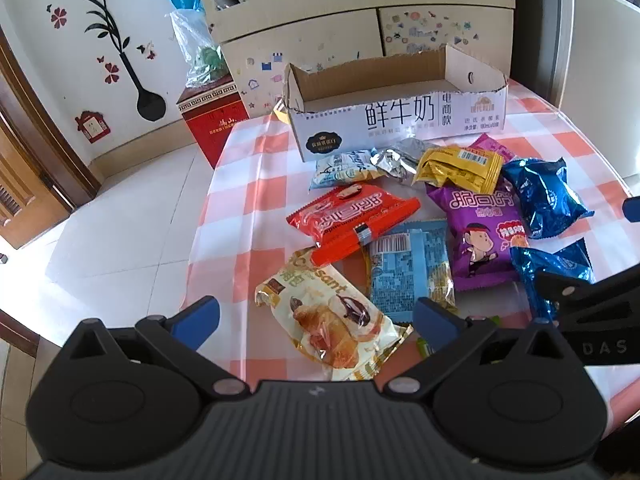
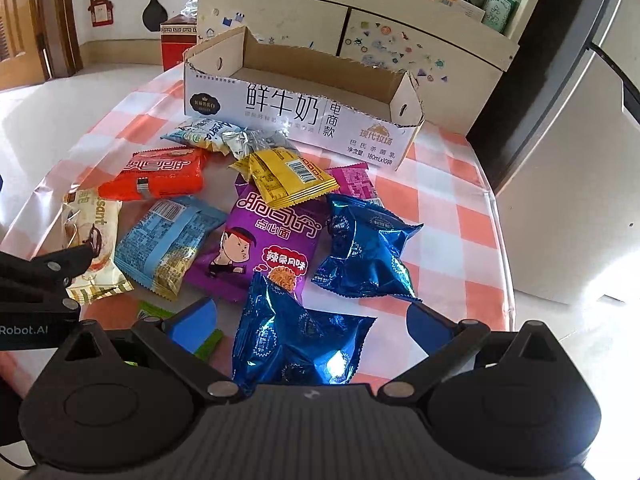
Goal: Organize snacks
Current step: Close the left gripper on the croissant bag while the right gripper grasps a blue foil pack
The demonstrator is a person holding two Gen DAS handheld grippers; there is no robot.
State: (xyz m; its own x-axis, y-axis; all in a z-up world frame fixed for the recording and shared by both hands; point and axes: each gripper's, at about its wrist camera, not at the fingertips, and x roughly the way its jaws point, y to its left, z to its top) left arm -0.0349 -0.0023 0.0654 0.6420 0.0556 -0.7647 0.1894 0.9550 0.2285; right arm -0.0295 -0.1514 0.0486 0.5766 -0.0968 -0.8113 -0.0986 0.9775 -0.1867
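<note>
Several snack packets lie loose on the checked tablecloth in front of an empty white cardboard box. My left gripper is open, its blue fingers either side of the cream croissant packet. Beyond it lie a red packet, a light blue packet and a purple packet. My right gripper is open around the near dark blue foil packet. A second dark blue packet and a yellow packet lie further on, before the box.
A red carton stands on the tiled floor left of the table. A cream cabinet with stickers rises behind the box. A small green wrapper lies by my right gripper's left finger. The table's right edge is near a white appliance.
</note>
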